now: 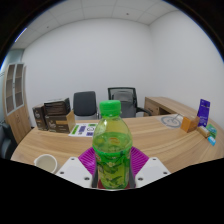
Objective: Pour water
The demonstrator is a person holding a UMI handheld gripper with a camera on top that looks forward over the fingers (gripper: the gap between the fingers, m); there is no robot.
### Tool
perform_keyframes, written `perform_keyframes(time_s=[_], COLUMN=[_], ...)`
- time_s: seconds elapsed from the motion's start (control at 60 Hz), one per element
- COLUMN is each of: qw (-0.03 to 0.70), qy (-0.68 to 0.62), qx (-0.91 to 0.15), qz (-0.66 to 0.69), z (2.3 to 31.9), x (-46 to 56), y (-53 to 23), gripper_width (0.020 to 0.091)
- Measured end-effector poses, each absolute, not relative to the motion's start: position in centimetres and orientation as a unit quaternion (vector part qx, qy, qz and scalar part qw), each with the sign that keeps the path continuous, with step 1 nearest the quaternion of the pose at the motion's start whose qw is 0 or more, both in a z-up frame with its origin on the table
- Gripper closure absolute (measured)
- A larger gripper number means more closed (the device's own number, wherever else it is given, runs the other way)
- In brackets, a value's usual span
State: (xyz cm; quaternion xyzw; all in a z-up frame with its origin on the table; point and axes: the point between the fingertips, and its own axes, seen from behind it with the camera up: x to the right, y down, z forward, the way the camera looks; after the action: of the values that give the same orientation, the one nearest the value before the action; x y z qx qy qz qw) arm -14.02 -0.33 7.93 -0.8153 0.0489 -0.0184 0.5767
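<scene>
Two pink-padded fingers of the gripper (pixel 112 178) clamp a green bottle (pixel 112 145), upright, cap on, so it is carried rather than pouring. Left of the bottle on the table (pixel 150 140) sits a white cup (pixel 45 160); tipping likely comes next, over it. Behind the bottle stand two chairs (pixel 104 102).

White walls (pixel 70 50), wooden table (pixel 150 135), perhaps office chairs (pixel 86 103)
</scene>
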Motion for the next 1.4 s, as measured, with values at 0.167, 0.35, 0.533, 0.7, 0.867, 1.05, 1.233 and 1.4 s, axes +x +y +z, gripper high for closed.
perform_keyframes(time_s=[0.167, 0.35, 0.533, 0.7, 0.867, 1.05, 1.233, 1.4], qw=[0.611, 0.599, 0.607, 0.576, 0.527, 0.517, 0.530, 0.541], qy=[0.077, 0.081, 0.102, 0.117, 0.107, 0.085, 0.057, 0.044], qx=[-0.788, -0.796, -0.788, -0.809, -0.843, -0.852, -0.846, -0.840], qz=[0.011, 0.016, 0.020, 0.013, 0.009, -0.001, -0.003, -0.003], z=[8.7, 8.3, 10.1, 9.8, 10.2, 14.3, 19.4, 22.9], x=[-13.6, -13.8, -13.8, -14.0, -16.7, -19.7, -22.8, -24.4], y=[-0.9, -1.1, -2.6, -7.9, -15.2, -20.9, -23.6, -24.6], gripper_width=[0.0622, 0.0512, 0.0259, 0.0251, 0.0251, 0.0247, 0.0249, 0.0257])
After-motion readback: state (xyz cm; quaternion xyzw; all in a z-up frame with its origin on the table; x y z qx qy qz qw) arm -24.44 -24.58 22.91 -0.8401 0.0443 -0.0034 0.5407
